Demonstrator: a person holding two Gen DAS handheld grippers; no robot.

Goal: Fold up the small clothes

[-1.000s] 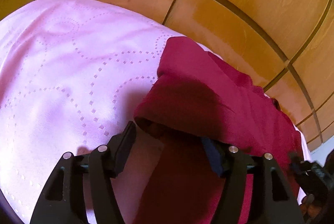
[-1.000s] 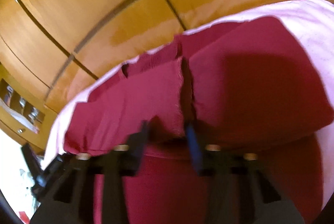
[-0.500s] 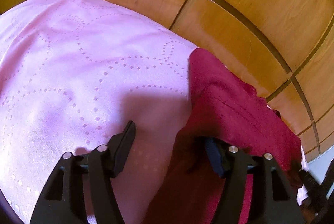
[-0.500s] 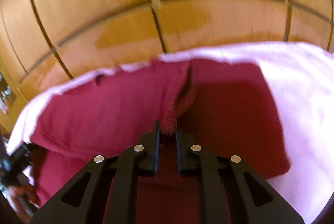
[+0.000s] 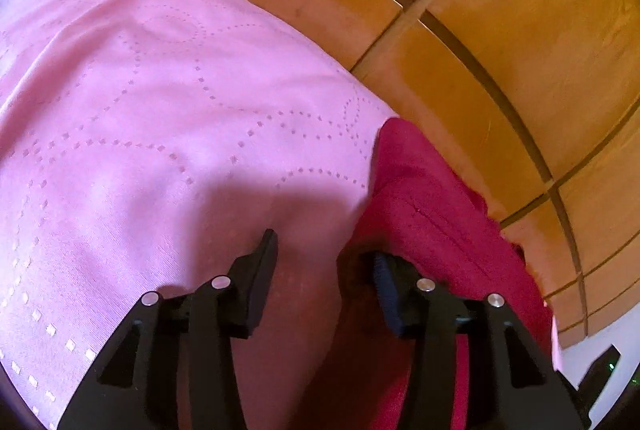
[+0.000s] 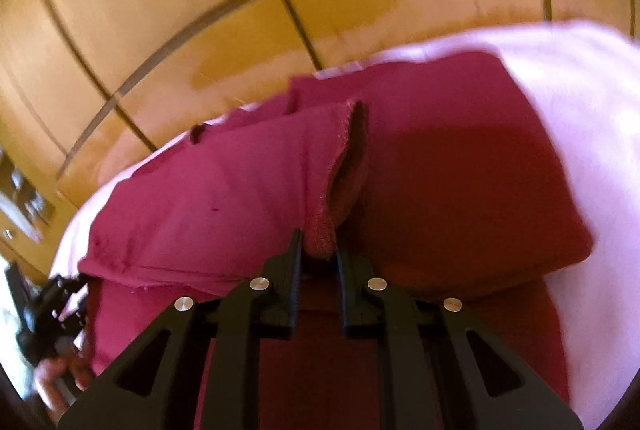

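Observation:
A dark red garment (image 6: 460, 165) lies partly folded on a pink cloth-covered surface (image 5: 160, 109). My right gripper (image 6: 318, 250) is shut on a hemmed edge of the garment and holds that edge raised above the rest. In the left wrist view the garment (image 5: 436, 205) lies at the right, along the surface's edge. My left gripper (image 5: 324, 262) is open and holds nothing; its right finger (image 5: 386, 290) touches the garment's edge and its left finger (image 5: 260, 270) hangs over bare pink cloth.
A wooden floor (image 5: 480, 29) with dark seams lies beyond the surface's far edge. The pink cloth spreads wide to the left of the garment. My left gripper also shows at the left edge of the right wrist view (image 6: 44, 314).
My right gripper closed on the garment's edge and lifted it. My left gripper stayed open and drew left, off the garment, which now lies mostly to its right.

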